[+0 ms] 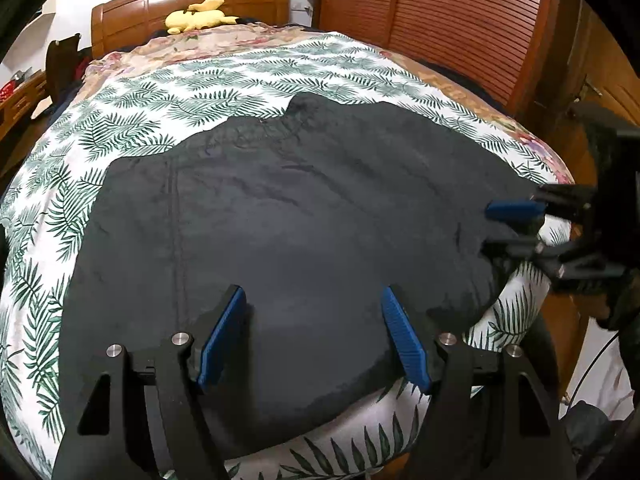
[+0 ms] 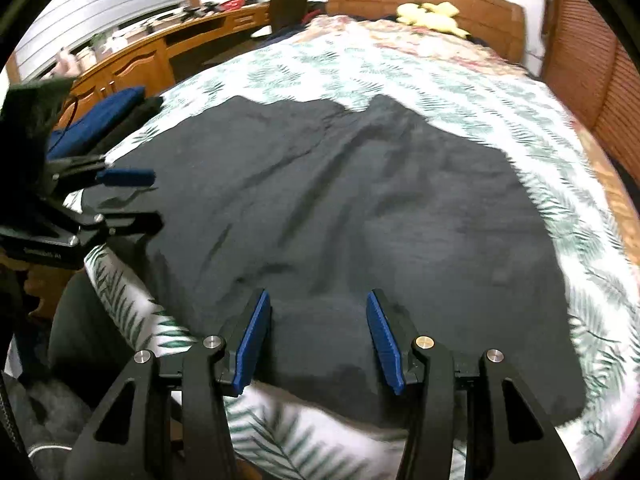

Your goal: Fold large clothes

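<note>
A large black garment (image 1: 288, 216) lies spread flat on a bed with a fern-print sheet (image 1: 132, 120). In the left wrist view, my left gripper (image 1: 312, 292) hovers over the garment's near hem. It is open, its blue pads wide apart with only flat cloth below. My right gripper (image 1: 500, 228) reaches in from the right over the garment's edge. In the right wrist view, the right gripper (image 2: 317, 294) stands open above the near edge of the black garment (image 2: 360, 200), pinching nothing. The left gripper (image 2: 148, 198) shows at the left, open over the cloth's corner.
A yellow plush toy (image 1: 198, 18) rests on a floral quilt (image 1: 224, 40) by the wooden headboard (image 1: 188, 4). Louvred wooden doors (image 1: 440, 20) stand right of the bed. A long wooden desk (image 2: 160, 48) with clutter runs along the left wall. A person's dark clothing (image 2: 84, 344) is at the bed's near edge.
</note>
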A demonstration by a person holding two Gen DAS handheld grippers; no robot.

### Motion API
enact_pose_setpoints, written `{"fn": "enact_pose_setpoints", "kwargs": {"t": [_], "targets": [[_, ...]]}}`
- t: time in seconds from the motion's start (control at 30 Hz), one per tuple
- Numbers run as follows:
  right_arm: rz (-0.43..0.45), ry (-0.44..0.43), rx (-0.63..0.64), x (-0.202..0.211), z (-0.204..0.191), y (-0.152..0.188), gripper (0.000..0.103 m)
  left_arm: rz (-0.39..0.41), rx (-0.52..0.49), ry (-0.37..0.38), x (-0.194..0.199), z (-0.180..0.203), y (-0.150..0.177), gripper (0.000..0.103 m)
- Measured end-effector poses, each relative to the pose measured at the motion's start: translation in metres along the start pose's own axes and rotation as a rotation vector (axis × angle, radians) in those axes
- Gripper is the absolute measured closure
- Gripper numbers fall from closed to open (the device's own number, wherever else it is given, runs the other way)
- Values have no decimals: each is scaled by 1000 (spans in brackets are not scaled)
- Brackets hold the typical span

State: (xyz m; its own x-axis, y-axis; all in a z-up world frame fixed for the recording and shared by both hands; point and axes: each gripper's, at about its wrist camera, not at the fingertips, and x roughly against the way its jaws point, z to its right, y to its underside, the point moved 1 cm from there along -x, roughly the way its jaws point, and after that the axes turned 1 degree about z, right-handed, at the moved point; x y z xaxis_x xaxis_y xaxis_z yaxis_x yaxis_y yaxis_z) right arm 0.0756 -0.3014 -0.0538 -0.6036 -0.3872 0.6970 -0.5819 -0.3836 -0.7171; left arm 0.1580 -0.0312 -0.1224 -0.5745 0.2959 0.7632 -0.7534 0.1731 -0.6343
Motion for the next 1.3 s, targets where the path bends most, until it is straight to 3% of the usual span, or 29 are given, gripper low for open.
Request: {"fn": "enact_pose_setpoints", "kwargs": {"t": [0.3, 0.6, 0.73, 0.83, 0.97, 1.2, 1.3], "targets": [[11, 174, -144, 35, 66, 22, 51, -15, 1, 22, -7, 5, 1, 31], [-17, 242, -243, 41, 95, 38, 51, -17, 10, 26, -12, 8, 5, 31], [-29, 263, -257, 35, 96, 39, 38, -22, 9, 22, -13, 7, 4, 30], [-36, 243, -297, 27, 106, 46, 31, -26, 9, 15, -14, 8, 4, 29], [-33, 144, -387, 19, 118, 54, 31, -30, 12, 6, -15, 9, 5, 28], [-15, 94, -374, 12, 122, 54, 31, -24, 37, -24, -14, 10, 8, 28], [-16, 60, -353, 9, 122, 53, 47, -16, 58, -36, -12, 10, 11, 27]]}}
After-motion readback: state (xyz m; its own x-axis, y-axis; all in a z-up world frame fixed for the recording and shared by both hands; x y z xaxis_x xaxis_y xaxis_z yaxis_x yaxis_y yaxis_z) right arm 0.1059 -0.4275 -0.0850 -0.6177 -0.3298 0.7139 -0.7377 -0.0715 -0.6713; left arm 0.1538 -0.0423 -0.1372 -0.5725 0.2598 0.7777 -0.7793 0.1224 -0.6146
